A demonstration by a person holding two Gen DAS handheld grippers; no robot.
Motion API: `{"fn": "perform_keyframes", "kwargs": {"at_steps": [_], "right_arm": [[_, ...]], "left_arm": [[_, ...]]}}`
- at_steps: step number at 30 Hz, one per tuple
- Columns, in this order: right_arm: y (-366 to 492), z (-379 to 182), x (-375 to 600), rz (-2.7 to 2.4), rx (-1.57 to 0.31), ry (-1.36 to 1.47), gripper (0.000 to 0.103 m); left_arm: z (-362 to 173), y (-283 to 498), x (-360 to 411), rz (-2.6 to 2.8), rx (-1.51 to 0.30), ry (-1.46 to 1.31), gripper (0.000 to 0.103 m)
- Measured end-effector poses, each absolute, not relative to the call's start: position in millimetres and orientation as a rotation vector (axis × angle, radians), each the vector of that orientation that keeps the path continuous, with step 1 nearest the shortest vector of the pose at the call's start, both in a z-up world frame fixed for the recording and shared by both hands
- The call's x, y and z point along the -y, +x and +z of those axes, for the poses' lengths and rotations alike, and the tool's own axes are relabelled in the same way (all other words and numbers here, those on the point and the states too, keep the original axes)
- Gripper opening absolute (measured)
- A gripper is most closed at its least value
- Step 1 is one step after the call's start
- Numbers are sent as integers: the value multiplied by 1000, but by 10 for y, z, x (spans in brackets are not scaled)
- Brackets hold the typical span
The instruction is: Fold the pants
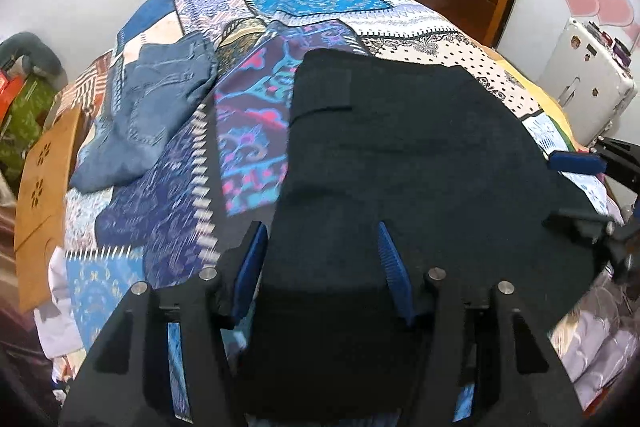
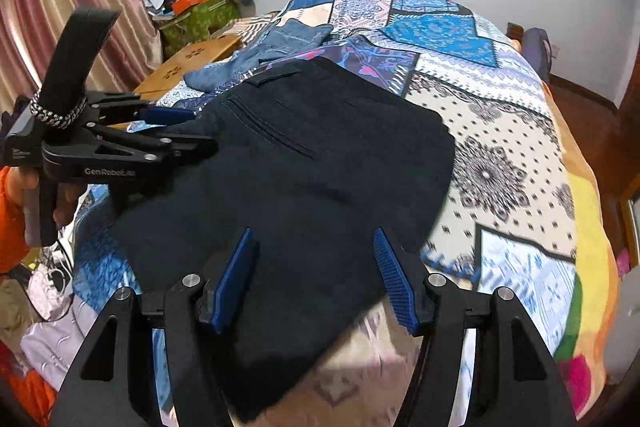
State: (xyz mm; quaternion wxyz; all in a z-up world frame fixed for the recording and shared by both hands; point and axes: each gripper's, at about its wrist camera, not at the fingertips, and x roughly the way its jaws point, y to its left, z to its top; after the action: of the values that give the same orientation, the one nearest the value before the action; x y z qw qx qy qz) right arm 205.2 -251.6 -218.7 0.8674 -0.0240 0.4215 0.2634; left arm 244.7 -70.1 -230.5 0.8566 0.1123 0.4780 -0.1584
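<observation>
Dark navy pants (image 1: 400,155) lie folded on the patchwork bedspread, waistband at the far end; they also fill the middle of the right wrist view (image 2: 312,179). My left gripper (image 1: 324,255) is open, its blue pads on either side of the pants' near left edge, fabric between them. It shows from the side in the right wrist view (image 2: 180,127) at the pants' left edge. My right gripper (image 2: 316,267) is open over the pants' near edge, which hangs off the bed. Its fingertips (image 1: 576,163) show at the pants' right edge in the left wrist view.
Folded blue jeans (image 1: 148,111) lie on the bed's far left, also in the right wrist view (image 2: 280,43). A wooden lap table (image 1: 44,167) leans at the bed's left side. A white suitcase (image 1: 588,79) stands on the right. Clutter lies on the floor around the bed.
</observation>
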Motion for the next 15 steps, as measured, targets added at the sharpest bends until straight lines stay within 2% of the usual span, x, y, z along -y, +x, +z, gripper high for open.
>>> {"fn": "perform_keyframes", "kwargs": {"at_steps": [10, 15], "right_arm": [[1744, -2078, 2901, 473, -887, 29, 59], [1769, -1997, 3013, 416, -867, 56, 60]], "left_arm": [[-1988, 2148, 356, -271, -943, 255, 59], [-1862, 2317, 198, -268, -941, 177, 65]]}}
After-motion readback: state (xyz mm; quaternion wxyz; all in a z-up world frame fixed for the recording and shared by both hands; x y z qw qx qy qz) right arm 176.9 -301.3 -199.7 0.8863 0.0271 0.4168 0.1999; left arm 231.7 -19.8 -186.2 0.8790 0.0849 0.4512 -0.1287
